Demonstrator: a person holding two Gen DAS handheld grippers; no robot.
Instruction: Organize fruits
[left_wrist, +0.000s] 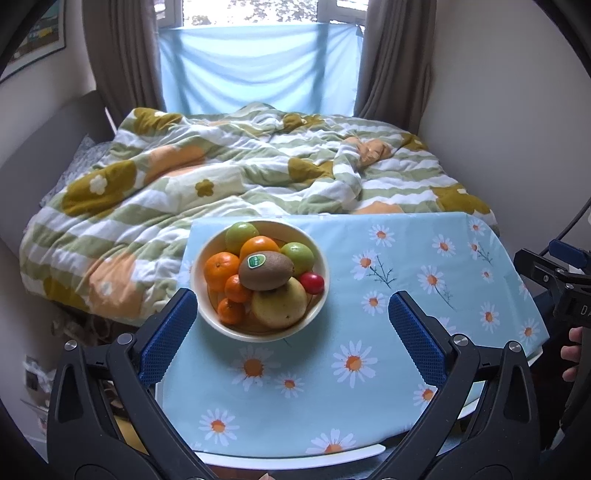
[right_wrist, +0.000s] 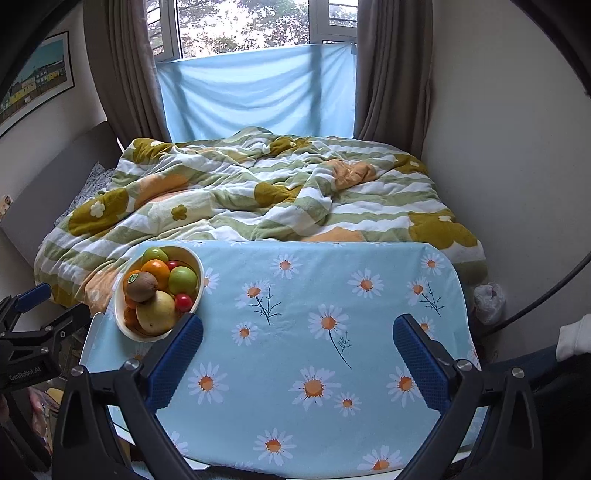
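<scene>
A cream bowl full of fruit stands at the far left of a table under a light blue daisy cloth. In it lie a brown kiwi with a green sticker, several oranges, two green apples, a yellow pear and a small red fruit. My left gripper is open and empty, just in front of the bowl. My right gripper is open and empty over the bare cloth, right of the bowl. The kiwi shows there too.
Behind the table is a bed with a rumpled green, white and mustard floral duvet. Brown curtains and a blue sheet cover the window. A white plastic bag lies on the floor by the table's right edge.
</scene>
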